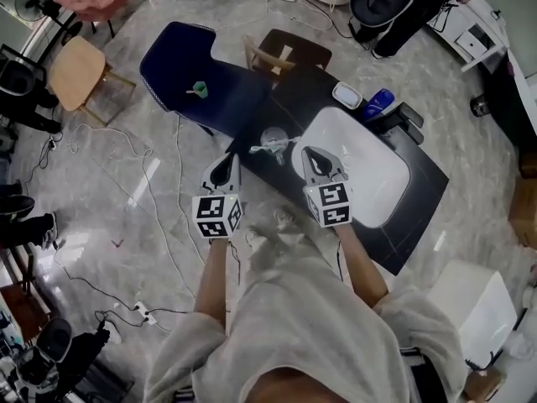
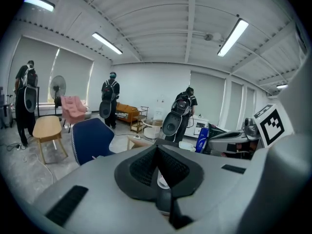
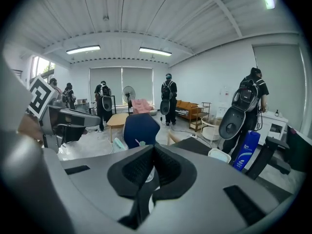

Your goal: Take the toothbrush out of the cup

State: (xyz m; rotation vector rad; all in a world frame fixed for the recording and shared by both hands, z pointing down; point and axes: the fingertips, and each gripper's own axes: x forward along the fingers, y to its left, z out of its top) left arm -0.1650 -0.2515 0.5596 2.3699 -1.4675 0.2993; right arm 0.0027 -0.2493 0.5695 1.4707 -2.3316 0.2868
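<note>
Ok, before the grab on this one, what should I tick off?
1. Toothbrush in the cup: ok.
2. Left gripper empty: ok, shut on nothing.
3. Right gripper open for a grasp: not ok, shut and empty.
4. Both grippers apart from the cup: ok, each stops short of it.
5. Cup standing upright: cannot tell from above.

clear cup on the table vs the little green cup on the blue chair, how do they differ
The clear cup is see-through; the green cup is opaque. The clear cup stands on the dark table beside the white basin; the green cup sits on the blue chair. The clear cup holds the toothbrush; what the green cup holds is too small to tell. Both stand upright.
</note>
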